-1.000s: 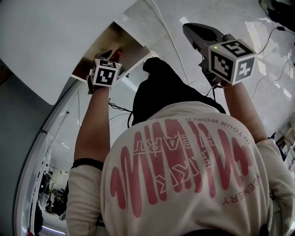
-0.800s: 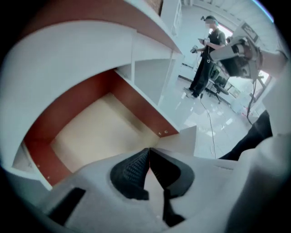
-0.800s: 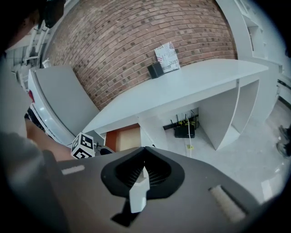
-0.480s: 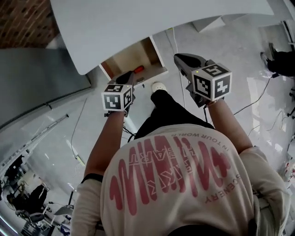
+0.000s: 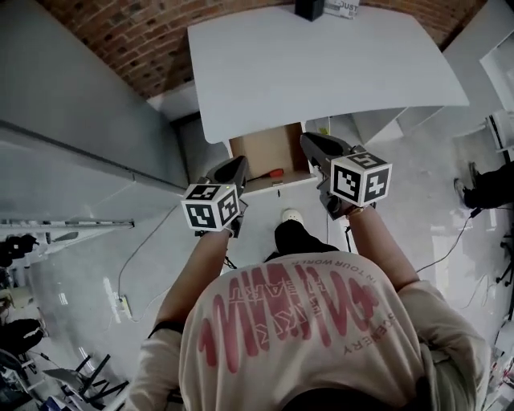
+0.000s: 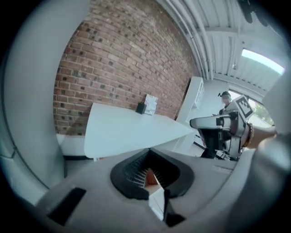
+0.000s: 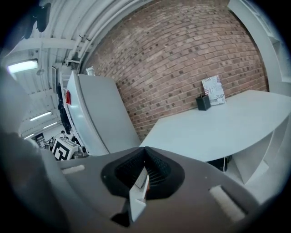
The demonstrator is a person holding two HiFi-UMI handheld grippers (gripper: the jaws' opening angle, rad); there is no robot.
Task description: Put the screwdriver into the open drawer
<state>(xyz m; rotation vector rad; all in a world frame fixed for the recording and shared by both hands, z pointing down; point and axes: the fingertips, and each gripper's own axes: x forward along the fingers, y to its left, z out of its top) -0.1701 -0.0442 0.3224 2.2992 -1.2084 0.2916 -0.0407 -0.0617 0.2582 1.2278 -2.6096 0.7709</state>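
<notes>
Red-handled screwdriver (image 5: 274, 172) lies in the open brown drawer (image 5: 261, 151), frame centre; left gripper (image 5: 238, 164) and right gripper (image 5: 308, 142) frame it left and right; both sets of fingers closed, holding nothing.

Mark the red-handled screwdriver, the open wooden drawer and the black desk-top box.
red-handled screwdriver (image 5: 275, 172), head view, on its red handle.
open wooden drawer (image 5: 263, 148), head view, bare brown floor.
black desk-top box (image 5: 308, 9), head view, its front face.
</notes>
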